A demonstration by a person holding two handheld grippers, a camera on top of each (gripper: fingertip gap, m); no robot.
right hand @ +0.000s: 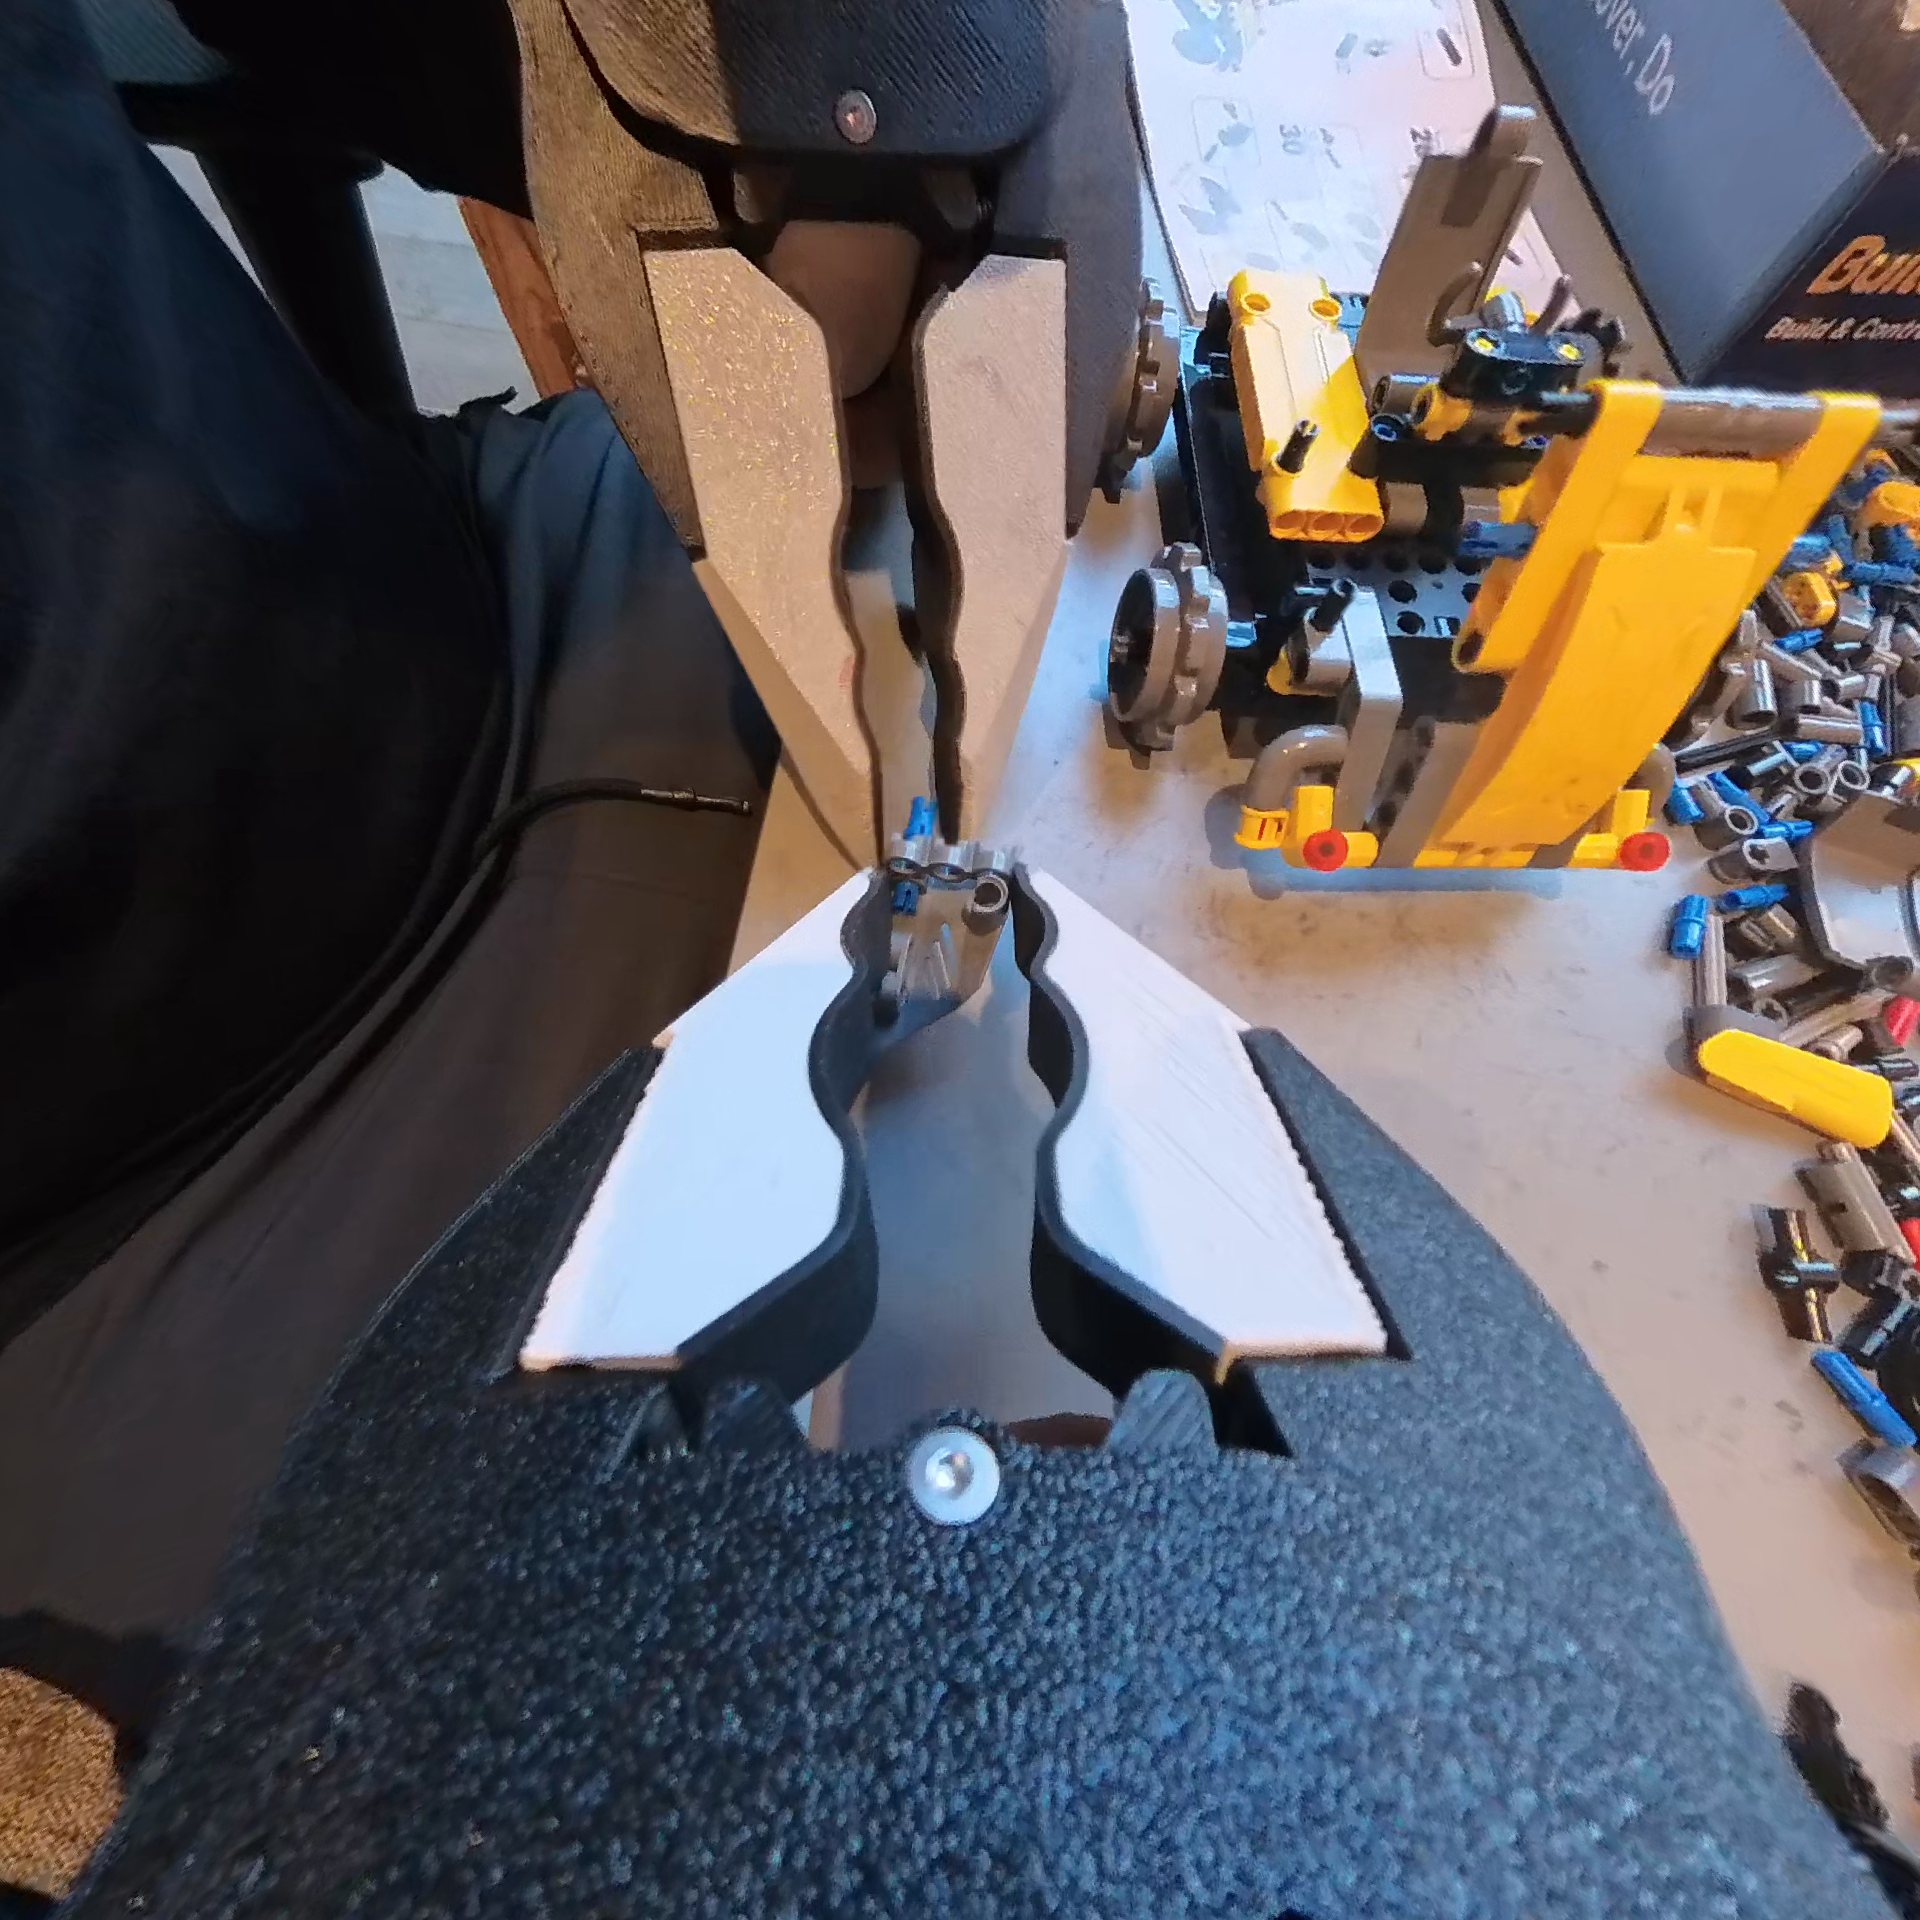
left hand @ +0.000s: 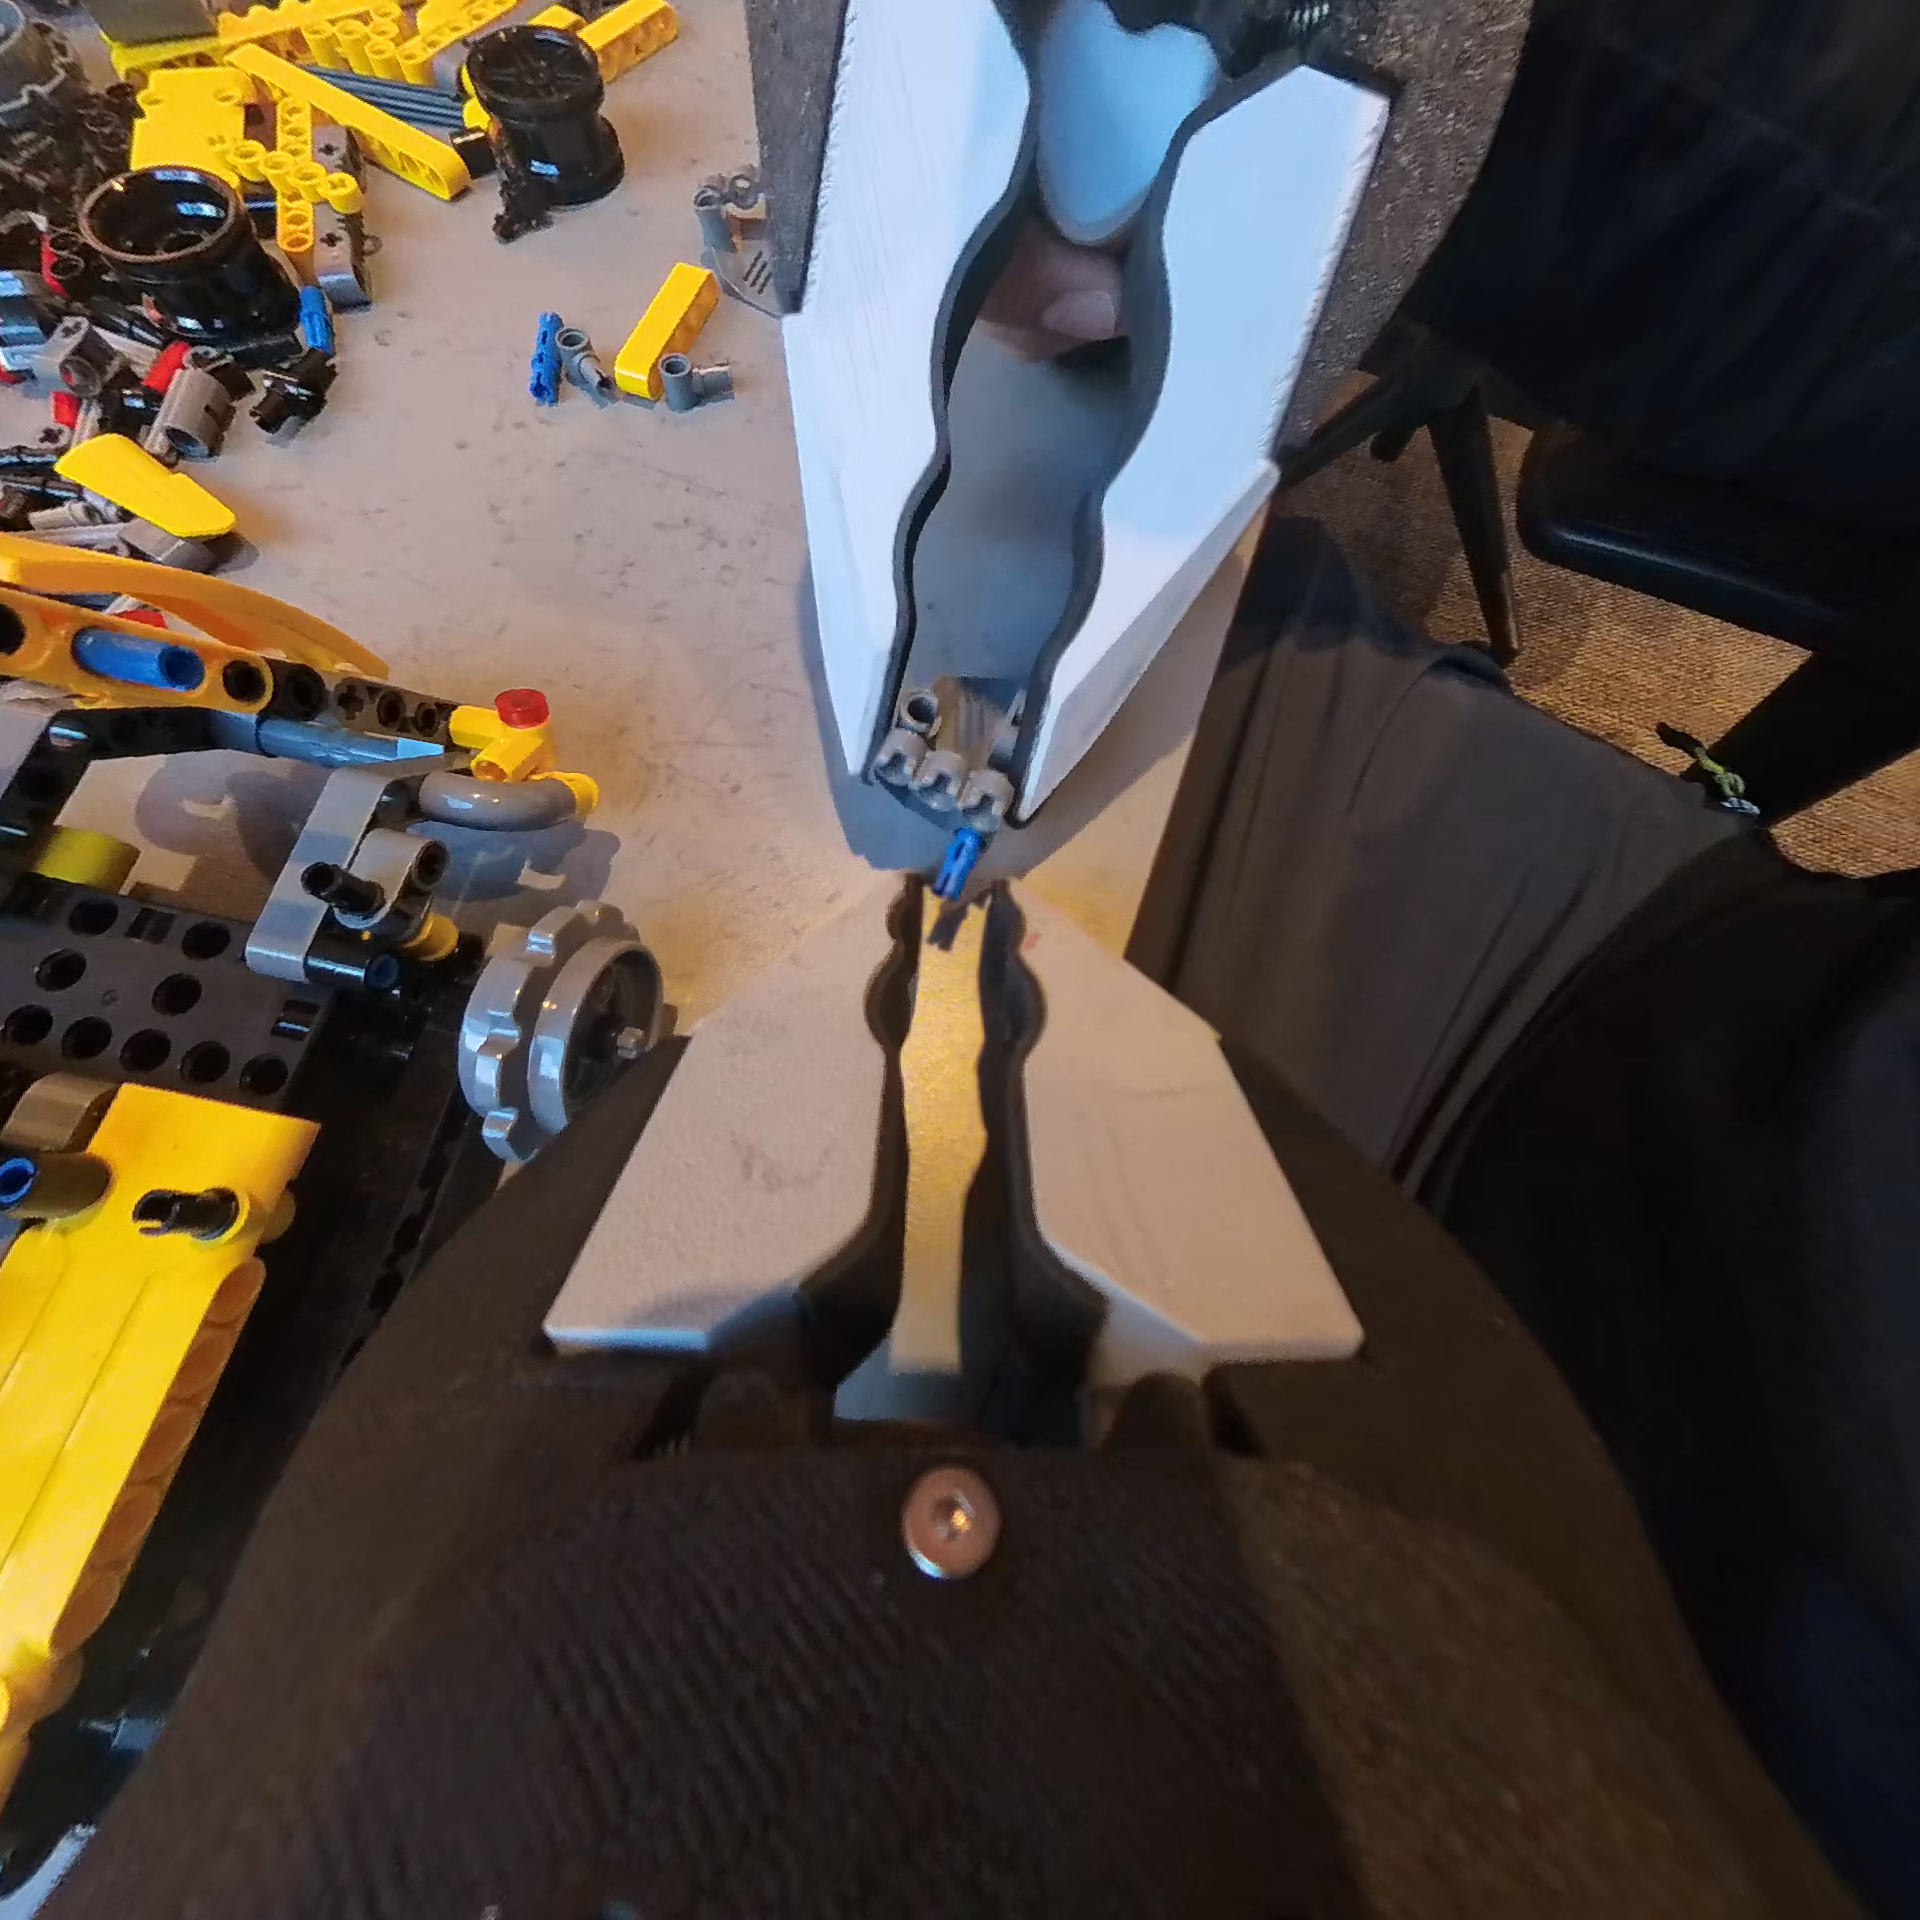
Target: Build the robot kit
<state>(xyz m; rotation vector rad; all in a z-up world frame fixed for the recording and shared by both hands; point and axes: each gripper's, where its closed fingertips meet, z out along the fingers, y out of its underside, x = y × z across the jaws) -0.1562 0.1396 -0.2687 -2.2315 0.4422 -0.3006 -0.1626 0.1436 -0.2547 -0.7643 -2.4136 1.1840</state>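
table (left hand: 582, 582): pale, scuffed | on it: yellow-black brick vehicle (right hand: 1475, 582), loose brick parts (left hand: 260, 208)

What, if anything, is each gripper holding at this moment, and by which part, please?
The left gripper pinches a small blue pin by its lower end. The right gripper clamps a grey connector piece by its sides, at the fingertips; the pin's free end meets it.

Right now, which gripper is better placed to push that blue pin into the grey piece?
Left, probably. The left gripper is shut on the blue pin, its tip at the grey connector that the right gripper clamps, so the right looks best just holding.
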